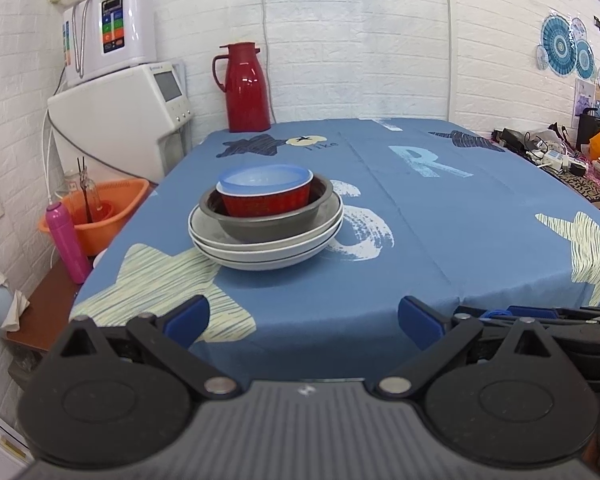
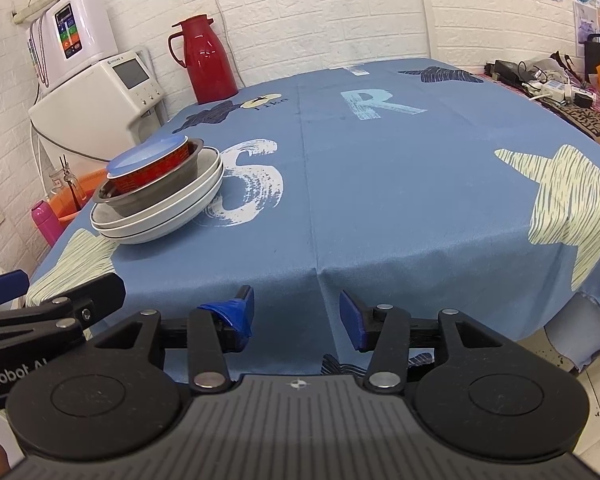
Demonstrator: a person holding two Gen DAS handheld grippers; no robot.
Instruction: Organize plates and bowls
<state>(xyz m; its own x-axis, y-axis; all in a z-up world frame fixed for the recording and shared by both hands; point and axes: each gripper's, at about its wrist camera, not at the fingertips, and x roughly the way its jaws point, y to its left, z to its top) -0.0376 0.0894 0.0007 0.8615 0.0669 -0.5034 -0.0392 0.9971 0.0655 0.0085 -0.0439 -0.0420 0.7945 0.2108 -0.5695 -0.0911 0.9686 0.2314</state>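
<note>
On a blue star-printed tablecloth (image 1: 400,248), a pale blue plastic bowl (image 1: 265,178) nests in a red bowl (image 1: 266,202), inside a grey metal bowl (image 1: 266,222) atop two stacked white plates (image 1: 266,250), as the left gripper (image 1: 302,322) and right gripper (image 2: 296,314) hover nearby, jaws apart and empty.

Blue tablecloth (image 1: 380,240) with star and letter prints. Red thermos jug (image 1: 245,87) at far edge by brick wall. White appliances (image 1: 124,92) left; orange basin (image 1: 100,216), pink bottle (image 1: 66,240) below. Clutter (image 1: 556,152) far right.
</note>
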